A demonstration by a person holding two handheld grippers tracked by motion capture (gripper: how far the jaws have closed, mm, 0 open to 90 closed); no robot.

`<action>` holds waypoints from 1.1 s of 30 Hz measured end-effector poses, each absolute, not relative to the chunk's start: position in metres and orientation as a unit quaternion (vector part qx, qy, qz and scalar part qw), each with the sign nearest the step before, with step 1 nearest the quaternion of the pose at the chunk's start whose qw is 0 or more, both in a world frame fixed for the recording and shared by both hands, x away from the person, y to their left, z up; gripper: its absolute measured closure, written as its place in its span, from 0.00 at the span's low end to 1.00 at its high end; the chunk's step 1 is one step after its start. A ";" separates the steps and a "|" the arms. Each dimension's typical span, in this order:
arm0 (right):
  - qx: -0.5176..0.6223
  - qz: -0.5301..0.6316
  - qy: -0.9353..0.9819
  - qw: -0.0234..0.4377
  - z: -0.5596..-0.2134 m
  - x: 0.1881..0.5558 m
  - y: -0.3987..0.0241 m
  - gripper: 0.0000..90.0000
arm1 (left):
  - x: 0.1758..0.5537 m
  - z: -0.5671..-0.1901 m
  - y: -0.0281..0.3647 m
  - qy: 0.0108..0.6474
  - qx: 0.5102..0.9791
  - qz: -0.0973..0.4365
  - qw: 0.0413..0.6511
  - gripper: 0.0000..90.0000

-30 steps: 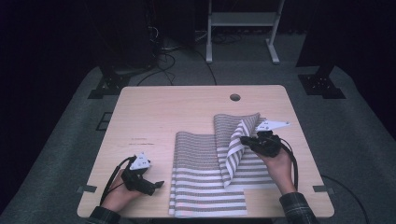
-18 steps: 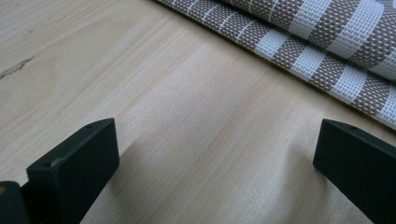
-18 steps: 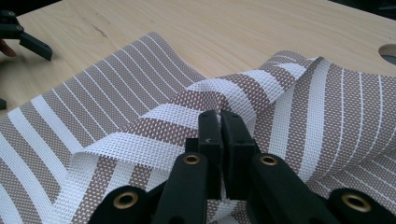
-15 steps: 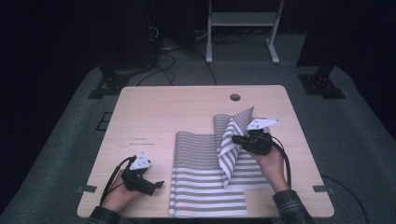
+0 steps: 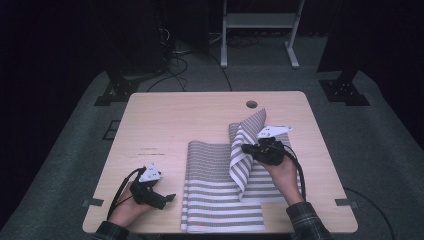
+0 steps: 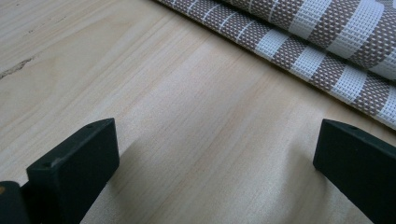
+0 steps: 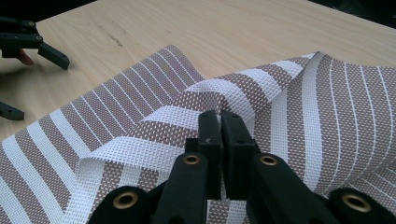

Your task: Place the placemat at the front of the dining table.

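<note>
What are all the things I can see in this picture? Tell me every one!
striped cloth: one, grey-brown and white, on the near middle of the table, one part lifted and folded over
table: one, light wood, in the middle of the room
hole: one, dark and round, near the table's far edge
white stand: one, on the floor behind the table
cables: several, black, on the grey floor at the back
left gripper: one, black, low over the table's near left, jaws open on nothing
right gripper: one, black, jaws shut on the lifted cloth
hands: two, each holding a gripper
</note>
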State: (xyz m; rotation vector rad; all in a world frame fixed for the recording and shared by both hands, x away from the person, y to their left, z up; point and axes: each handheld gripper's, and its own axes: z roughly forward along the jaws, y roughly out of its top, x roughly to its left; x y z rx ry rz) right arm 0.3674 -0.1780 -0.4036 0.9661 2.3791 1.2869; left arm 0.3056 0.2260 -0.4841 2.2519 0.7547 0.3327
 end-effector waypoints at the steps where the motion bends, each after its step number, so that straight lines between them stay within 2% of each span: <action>1: 0.333 0.444 0.821 0.133 -0.404 0.368 -0.177 0.97 | 0.306 -0.484 0.226 0.293 0.875 0.129 0.363 0.00; 33: 0.284 0.453 0.837 0.115 -0.392 0.373 -0.122 0.97 | 0.306 -0.484 0.226 0.293 0.875 0.130 0.364 0.00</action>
